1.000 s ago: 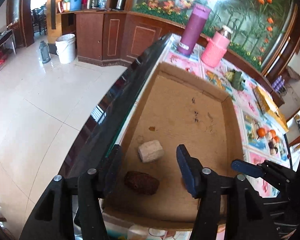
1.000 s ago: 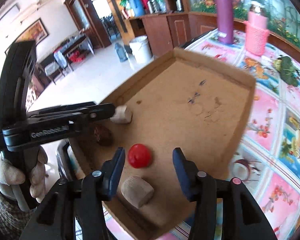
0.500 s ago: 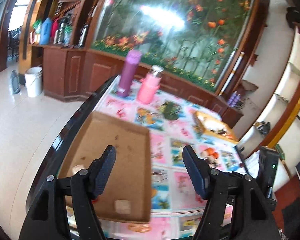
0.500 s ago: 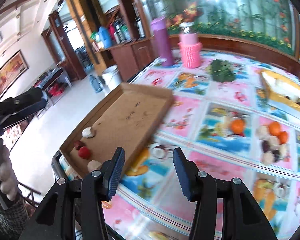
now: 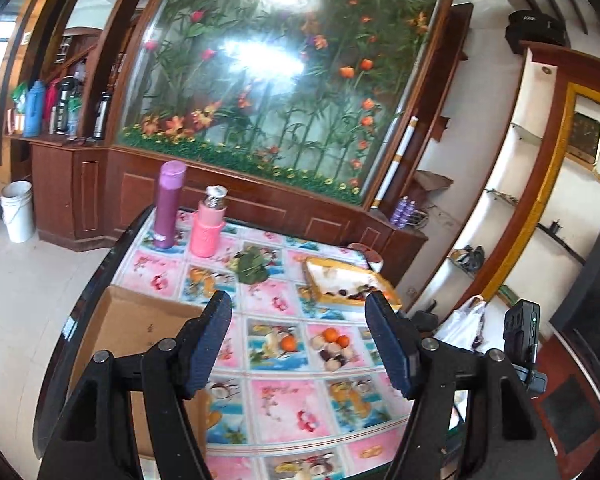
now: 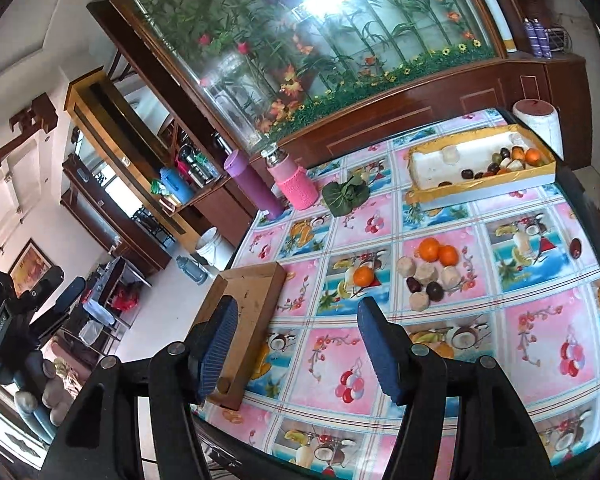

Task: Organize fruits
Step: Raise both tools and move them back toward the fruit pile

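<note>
Left wrist view: we held the left hand-held gripper (image 5: pixel 298 340) wide open with nothing between its fingers, raised above the desk (image 5: pixel 284 400) with its fruit-print cloth. Between the fingers we saw a loose pile of fruits (image 5: pixel 334 346) lying on the cloth, three oranges among pale and dark pieces, one orange (image 5: pixel 289 343) slightly apart on the left. A cardboard tray (image 5: pixel 140 320) lay at the desk's left edge, and a yellow-rimmed box (image 5: pixel 340 280) holding more small fruits sat farther back on the right. A purple flask (image 5: pixel 168 204) and a pink bottle (image 5: pixel 210 222) stood side by side at the far edge, with a green leafy bundle (image 5: pixel 252 266) near them.

From the right wrist view, the right hand-held gripper (image 6: pixel 296 344) was likewise spread wide and empty, above the cloth. The fruit pile (image 6: pixel 428 276) lay beyond its fingers, the cardboard tray (image 6: pixel 252 300) to the left behind one fingertip, with a pale piece (image 6: pixel 223 384) visible in its near corner. The yellow-rimmed box (image 6: pixel 480 176) sat at the far right.
</note>
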`<state>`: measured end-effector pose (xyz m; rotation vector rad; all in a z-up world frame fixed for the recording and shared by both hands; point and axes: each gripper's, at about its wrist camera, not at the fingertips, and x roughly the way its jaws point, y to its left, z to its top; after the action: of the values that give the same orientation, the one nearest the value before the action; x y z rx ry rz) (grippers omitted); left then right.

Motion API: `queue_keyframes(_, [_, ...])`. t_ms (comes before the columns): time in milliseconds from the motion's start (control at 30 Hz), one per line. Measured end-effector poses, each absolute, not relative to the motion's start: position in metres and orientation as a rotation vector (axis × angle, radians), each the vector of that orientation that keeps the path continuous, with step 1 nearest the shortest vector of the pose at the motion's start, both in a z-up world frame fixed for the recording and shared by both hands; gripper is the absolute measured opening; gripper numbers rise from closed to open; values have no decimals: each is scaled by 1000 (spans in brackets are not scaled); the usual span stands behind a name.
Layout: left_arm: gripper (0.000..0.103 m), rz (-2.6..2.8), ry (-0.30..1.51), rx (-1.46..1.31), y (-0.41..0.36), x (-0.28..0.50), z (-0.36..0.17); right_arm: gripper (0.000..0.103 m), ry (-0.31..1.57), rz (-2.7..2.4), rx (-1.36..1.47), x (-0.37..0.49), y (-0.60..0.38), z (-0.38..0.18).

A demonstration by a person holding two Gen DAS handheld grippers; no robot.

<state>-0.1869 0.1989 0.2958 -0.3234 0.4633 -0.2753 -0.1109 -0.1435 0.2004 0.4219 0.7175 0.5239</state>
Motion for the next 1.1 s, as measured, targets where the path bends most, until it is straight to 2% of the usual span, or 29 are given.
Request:
queue_keyframes(267, [69, -266, 365, -284, 176, -183, 375, 67, 574, 424, 520, -137, -236, 314])
queue_keyframes(400, [69, -172, 369, -239, 182, -183, 431, 67, 471, 321, 501, -158, -278, 395])
queue_keyframes(600, [69, 62, 262, -145, 194, -195, 522, 68, 304, 135, 410, -192, -327, 521])
queue_keyframes(667, [69, 112, 229, -115, 196, -195, 542, 70, 254, 44, 397, -199, -344, 558])
queue_keyframes(700, [71, 130, 215, -108, 195, -194, 547, 76, 235, -6, 384, -202, -351, 569])
queue_keyframes(733, [76, 131, 215, -104, 194, -189, 547, 82, 221, -62, 361, -203, -356, 579])
queue_keyframes(800, [80, 112, 234, -96, 189, -177, 535, 85, 233, -110, 300, -197, -359, 580])
queue_keyframes(900, [80, 80, 306, -58, 170, -149, 493, 90, 305, -109, 216, -178, -354, 534])
queue_keyframes(967, [80, 43, 340, -34, 151, -134, 450, 90, 381, -100, 159, -157, -346, 479])
queue_keyframes(1100, [80, -76, 485, -5, 110, -89, 348, 90, 581, -14, 76, -117, -329, 334])
